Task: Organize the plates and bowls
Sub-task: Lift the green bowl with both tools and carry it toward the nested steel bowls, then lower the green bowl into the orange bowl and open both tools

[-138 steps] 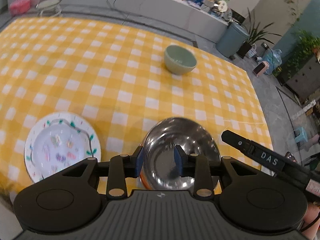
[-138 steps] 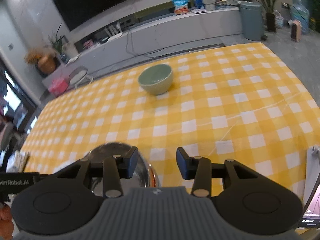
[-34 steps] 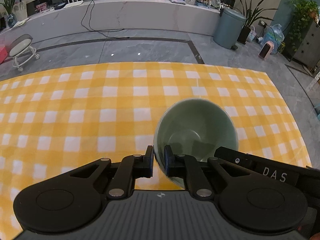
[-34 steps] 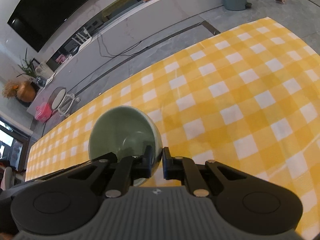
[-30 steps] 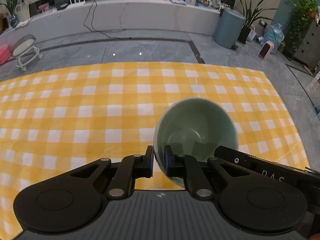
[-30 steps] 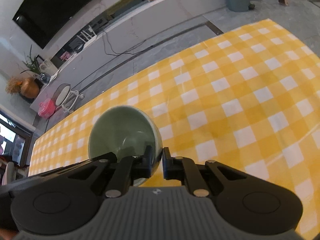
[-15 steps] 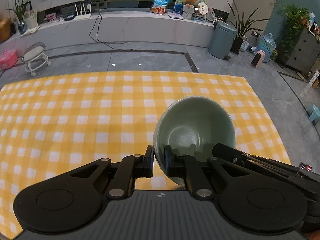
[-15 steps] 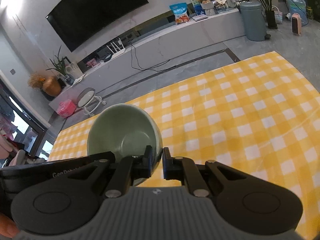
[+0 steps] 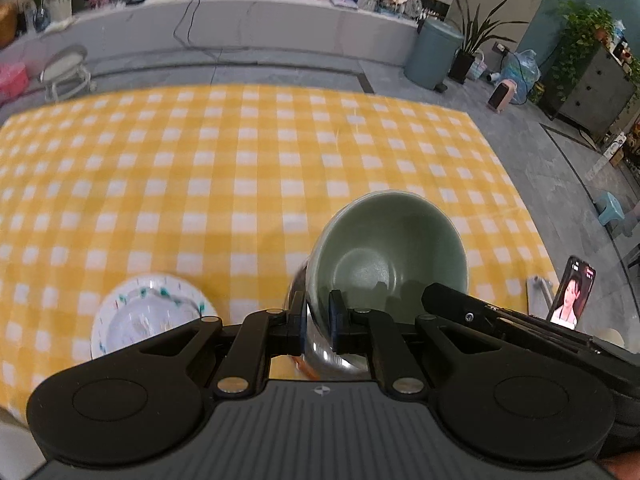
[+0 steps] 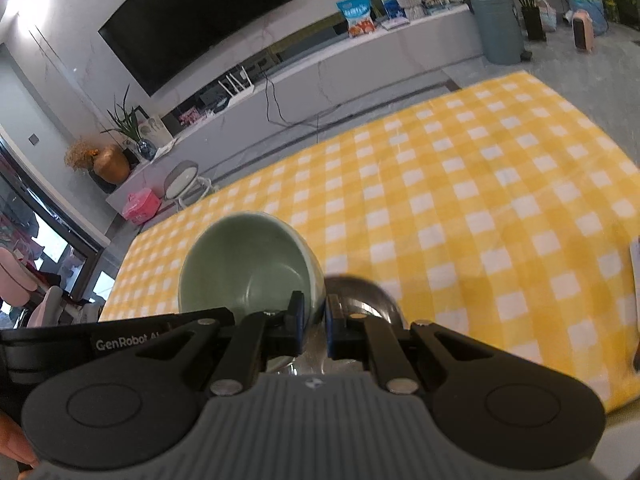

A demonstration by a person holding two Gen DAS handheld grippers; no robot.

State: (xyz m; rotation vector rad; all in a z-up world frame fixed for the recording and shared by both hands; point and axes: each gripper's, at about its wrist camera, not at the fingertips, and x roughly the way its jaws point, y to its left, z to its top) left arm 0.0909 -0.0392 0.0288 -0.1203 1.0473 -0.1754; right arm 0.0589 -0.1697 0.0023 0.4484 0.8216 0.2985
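A green ceramic bowl (image 9: 386,248) hangs above the yellow checked table, held by both grippers. My left gripper (image 9: 317,322) is shut on its left rim, and my right gripper (image 10: 314,322) is shut on its right rim, where the green bowl (image 10: 248,266) shows its inside. Just under the bowl sits a shiny steel bowl (image 9: 320,354), mostly hidden; in the right wrist view the steel bowl (image 10: 360,292) peeks out to the right. A white patterned plate (image 9: 148,320) lies on the cloth to the left of it.
A phone (image 9: 572,300) on a stand stands at the table's right near corner. The tablecloth (image 9: 240,168) stretches bare toward the far edge. Beyond it are a grey floor, a low TV bench (image 10: 360,64) and a bin (image 9: 434,54).
Both grippers have carried the green bowl back toward the near side of the table and slightly up. The steel bowl and the white plate have come into view beneath.
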